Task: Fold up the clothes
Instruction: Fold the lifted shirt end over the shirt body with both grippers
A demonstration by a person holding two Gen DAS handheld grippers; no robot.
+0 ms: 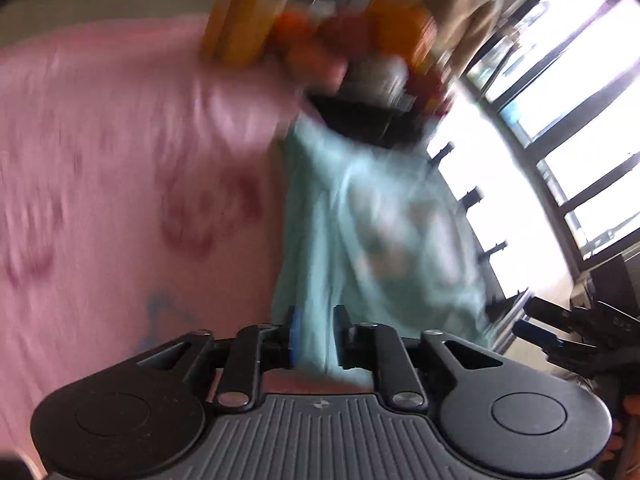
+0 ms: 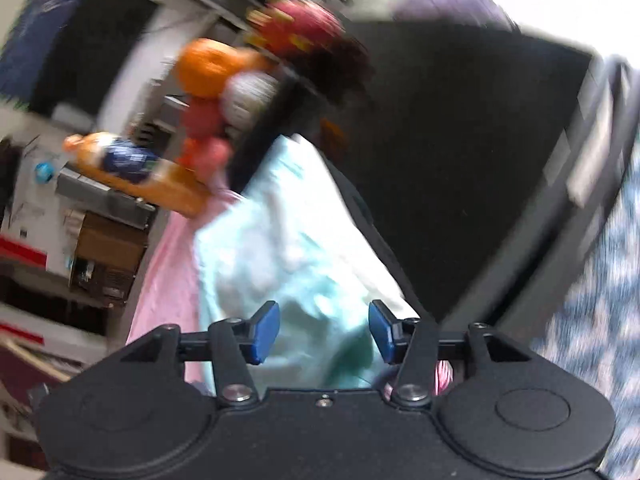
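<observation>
A light blue garment [image 1: 360, 232] lies bunched on a pink printed sheet [image 1: 112, 184]. Both views are blurred by motion. My left gripper [image 1: 316, 338] has its blue-padded jaws close together with a fold of the light blue garment between them. In the right wrist view the same garment [image 2: 288, 248] spreads ahead of my right gripper [image 2: 324, 330], whose jaws stand wide apart over the cloth without holding it. The pink sheet [image 2: 168, 280] shows at its left.
Orange and red plush toys [image 1: 360, 36] and a black bin [image 1: 360, 120] sit at the sheet's far end. Bright windows [image 1: 560, 120] run along the right. In the right wrist view a large black surface [image 2: 460, 152], shelves [image 2: 100, 240] and a blue-white patterned cloth [image 2: 600, 300] surround the garment.
</observation>
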